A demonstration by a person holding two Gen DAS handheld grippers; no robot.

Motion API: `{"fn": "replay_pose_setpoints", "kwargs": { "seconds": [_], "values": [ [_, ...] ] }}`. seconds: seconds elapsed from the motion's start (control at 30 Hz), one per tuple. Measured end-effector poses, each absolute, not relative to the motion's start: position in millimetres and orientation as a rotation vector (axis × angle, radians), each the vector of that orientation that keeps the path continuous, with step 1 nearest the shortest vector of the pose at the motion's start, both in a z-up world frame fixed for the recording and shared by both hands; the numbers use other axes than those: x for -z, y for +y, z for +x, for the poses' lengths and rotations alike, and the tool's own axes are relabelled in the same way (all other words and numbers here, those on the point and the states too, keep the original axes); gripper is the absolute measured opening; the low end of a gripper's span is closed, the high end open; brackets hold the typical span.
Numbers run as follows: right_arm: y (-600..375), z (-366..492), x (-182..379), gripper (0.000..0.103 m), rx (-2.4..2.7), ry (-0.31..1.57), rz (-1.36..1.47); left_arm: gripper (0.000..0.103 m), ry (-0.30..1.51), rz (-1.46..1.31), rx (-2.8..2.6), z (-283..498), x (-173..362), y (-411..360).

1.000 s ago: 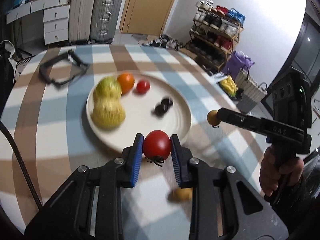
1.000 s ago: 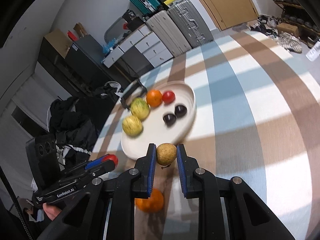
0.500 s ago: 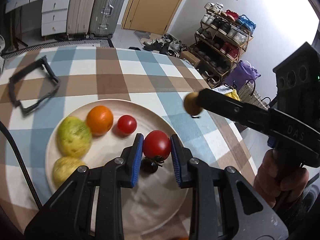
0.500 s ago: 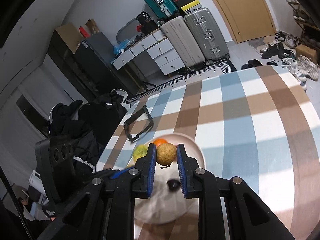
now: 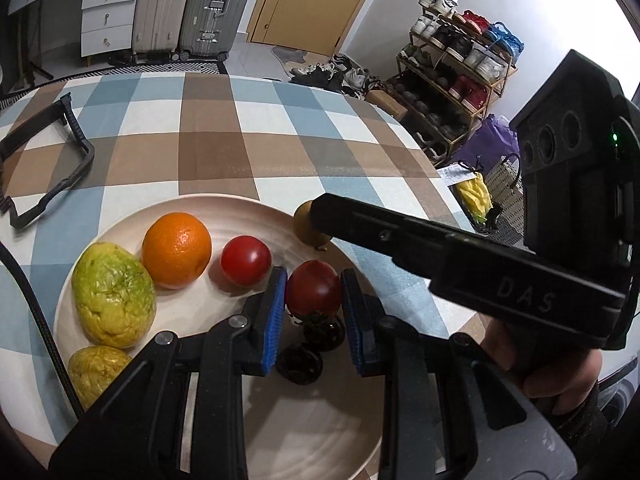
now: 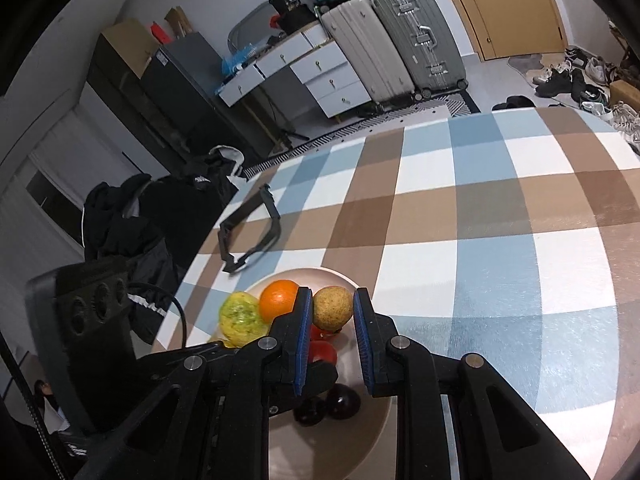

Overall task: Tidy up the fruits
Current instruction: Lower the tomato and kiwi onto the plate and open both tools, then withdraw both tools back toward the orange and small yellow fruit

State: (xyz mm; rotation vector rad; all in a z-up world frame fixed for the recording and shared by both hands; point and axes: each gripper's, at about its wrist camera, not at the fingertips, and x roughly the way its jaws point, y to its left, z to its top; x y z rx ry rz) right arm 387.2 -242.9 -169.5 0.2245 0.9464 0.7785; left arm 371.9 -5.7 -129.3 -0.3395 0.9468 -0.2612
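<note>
Fruit fills a plate on the checked bench: an orange, a small tomato, two yellow-green fruits and two dark plums. Left claw hangs over the plate, its blue pads clamped on a red tomato above the plums. Right claw grips a brown round fruit over the plate's far rim. A black frame lies on the bench beside the plate.
</note>
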Motion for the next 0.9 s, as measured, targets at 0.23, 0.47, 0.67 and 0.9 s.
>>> {"fn": "replay_pose_setpoints", "kwargs": {
  "seconds": [0.23, 0.47, 0.67, 0.9],
  "values": [
    [-237, 392, 178, 0.021, -0.771, 0.958, 0.212, 0.024, 0.949, -0.337, 0.263, 375, 133, -6],
    [-237, 393, 178, 0.023, -0.75, 0.959, 0.211, 0.025, 0.939, -0.339, 0.258, 369, 124, -1],
    [-254, 380, 159, 0.027, -0.726, 0.909, 0.249, 0.034, 0.916, -0.317, 0.248, 347, 103, -1],
    [-287, 325, 119, 0.053, -0.679, 0.759, 0.278, 0.052, 0.827, -0.28, 0.219, 303, 60, 1]
  ]
}}
